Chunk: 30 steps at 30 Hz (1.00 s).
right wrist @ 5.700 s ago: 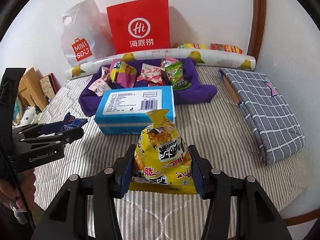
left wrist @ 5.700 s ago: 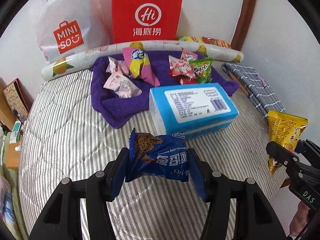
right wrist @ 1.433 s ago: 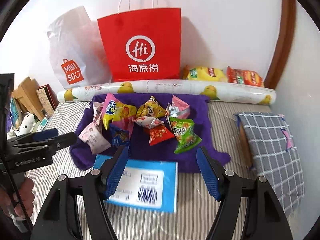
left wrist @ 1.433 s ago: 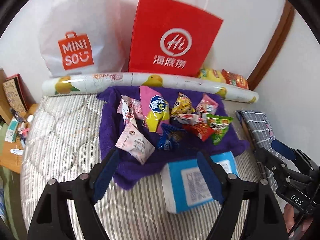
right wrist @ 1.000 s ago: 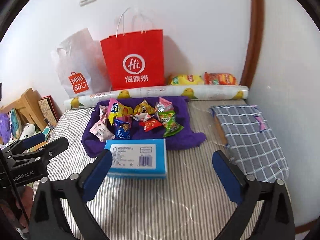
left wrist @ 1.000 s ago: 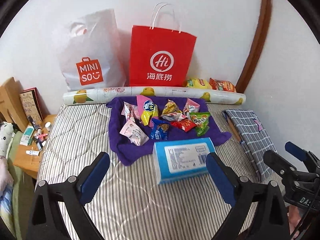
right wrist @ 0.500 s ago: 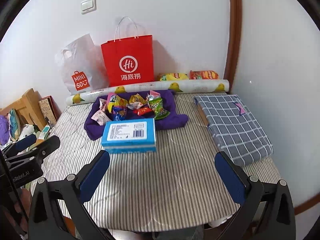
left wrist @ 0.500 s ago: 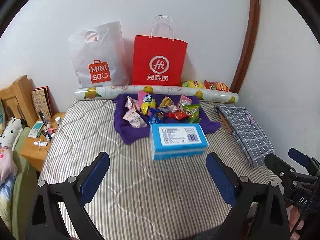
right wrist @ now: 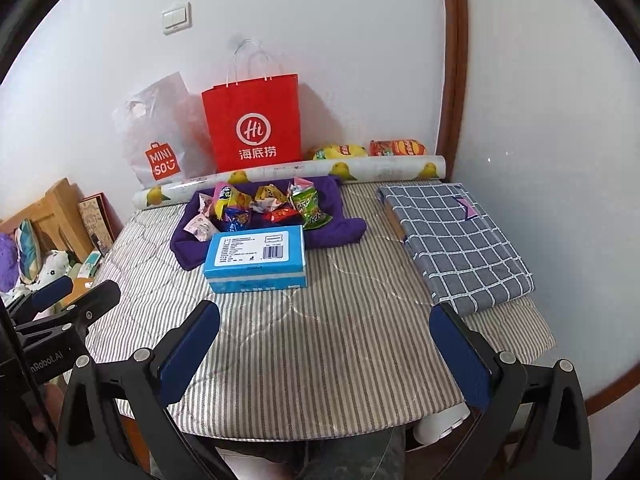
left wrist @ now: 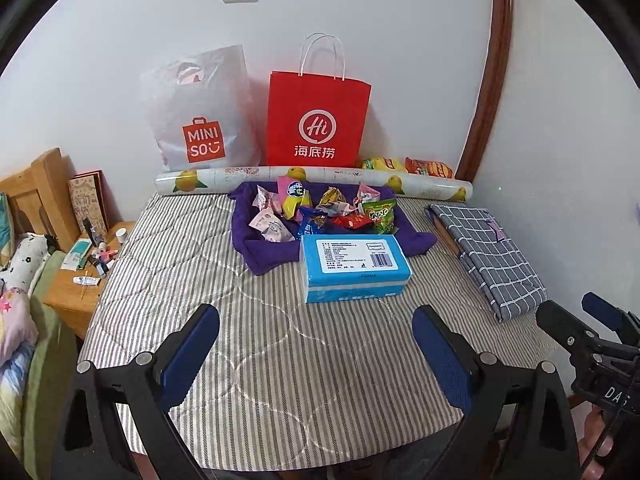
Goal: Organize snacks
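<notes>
- Left claw (left wrist: 316, 354): jaws spread wide, nothing between them; it hangs over the near edge of the striped counter (left wrist: 280, 360).
- Right claw (right wrist: 324, 354): jaws also spread wide, holding nothing, over the same near edge. Each claw shows at the side of the other's view.
- Blue tissue box (left wrist: 354, 266): lies flat near the counter's middle, label up, just in front of the purple cloth (left wrist: 264, 254), possibly touching its front fold.
- Snack packets (left wrist: 320, 210): a loose cluster on the purple cloth — pink-and-white pouches at left, a pink-and-yellow one upright behind, a blue one, a yellow one, a red one, a green bag (right wrist: 308, 206) at right. Several overlap.
- Rolled mat with lemon print (left wrist: 320, 178): lies across the back of the counter, behind the cloth.
- Two chip bags (right wrist: 368, 149), yellow and orange: lying behind the roll, by the wall.
- Red paper bag (left wrist: 318, 120) and white Miniso bag (left wrist: 200, 120): standing against the wall; contents can't be seen.
- Folded grey checked cloth (right wrist: 452, 232): right side of the counter, well apart from the snacks.
</notes>
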Tool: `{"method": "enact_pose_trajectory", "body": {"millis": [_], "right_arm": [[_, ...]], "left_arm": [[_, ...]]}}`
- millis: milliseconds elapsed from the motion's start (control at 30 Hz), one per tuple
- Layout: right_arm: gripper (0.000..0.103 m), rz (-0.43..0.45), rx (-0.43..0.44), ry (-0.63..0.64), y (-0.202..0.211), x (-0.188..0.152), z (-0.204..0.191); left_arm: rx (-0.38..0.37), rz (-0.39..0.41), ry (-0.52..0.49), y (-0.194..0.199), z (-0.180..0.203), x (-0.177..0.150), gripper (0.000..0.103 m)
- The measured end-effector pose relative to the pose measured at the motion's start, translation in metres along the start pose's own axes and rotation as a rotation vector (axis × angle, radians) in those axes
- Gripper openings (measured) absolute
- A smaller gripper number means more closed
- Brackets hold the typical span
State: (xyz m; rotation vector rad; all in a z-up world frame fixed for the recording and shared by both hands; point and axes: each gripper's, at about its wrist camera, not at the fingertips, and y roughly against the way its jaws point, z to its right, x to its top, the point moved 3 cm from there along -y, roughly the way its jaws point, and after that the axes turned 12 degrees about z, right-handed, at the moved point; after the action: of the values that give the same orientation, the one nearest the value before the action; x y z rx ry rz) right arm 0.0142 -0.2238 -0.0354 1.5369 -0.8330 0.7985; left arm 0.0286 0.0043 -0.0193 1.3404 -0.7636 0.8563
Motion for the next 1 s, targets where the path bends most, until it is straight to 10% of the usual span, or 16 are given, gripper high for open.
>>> {"method": "enact_pose_trajectory", "body": {"millis": [1000], "right_arm": [[0.103,0.02,0.005,-0.002,0.012,-0.001,0.0]], "left_arm": [[-0.007,0.007,0.002,0.007,-0.002,0.0,0.098]]}}
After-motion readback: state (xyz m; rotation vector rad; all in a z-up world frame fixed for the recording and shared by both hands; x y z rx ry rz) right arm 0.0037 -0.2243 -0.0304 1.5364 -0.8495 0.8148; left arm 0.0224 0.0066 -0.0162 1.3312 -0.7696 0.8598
